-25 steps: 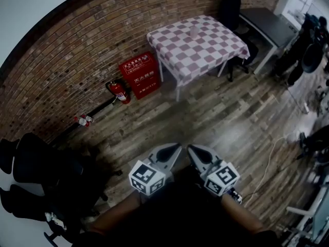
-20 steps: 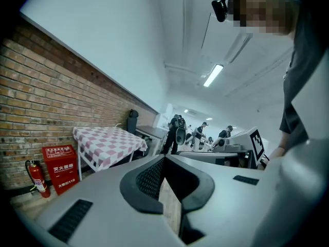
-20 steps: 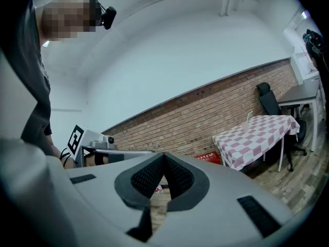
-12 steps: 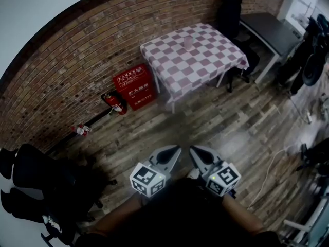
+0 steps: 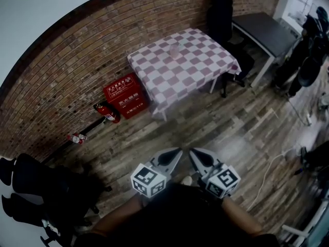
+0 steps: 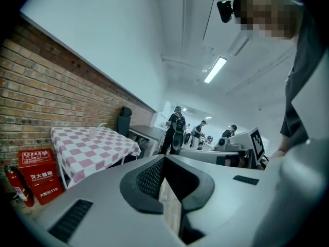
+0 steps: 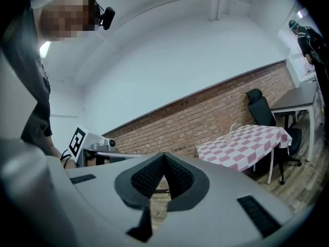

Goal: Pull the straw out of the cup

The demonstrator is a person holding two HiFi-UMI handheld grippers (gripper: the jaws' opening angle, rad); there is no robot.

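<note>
since a second ago the checked worktop (image 5: 205, 73) has slid left and lower in the head view, and so has the red box (image 5: 125, 95) by the brick wall. that reads as the person stepping toward it. both tongs sit where they sat, low and close to the body.

the left tongs (image 5: 176, 153) are fully closed with nothing between the tips, as the left gripper view shows (image 6: 164, 159). the right tongs (image 5: 194, 154) are closed and empty too (image 7: 164, 156). they are held side by side with their tips angled toward each other, over the wooden floor (image 5: 231, 122).

the cup (image 5: 175, 49) stands on the worktop, well apart from both tongs, straight ahead and a touch left of the gap between them. neither hand is plainly nearer; the left has a slight edge at most. in the left gripper view the cup (image 6: 92, 131) lies off to the left, and in the right gripper view it lies off to the right (image 7: 228, 137).

the straw (image 7: 232, 127) is in the cup, roughly upright with a slight lean, so the pull will probably need to run upward along it. reaching the worktop and opening one pair of tongs come first.
</note>
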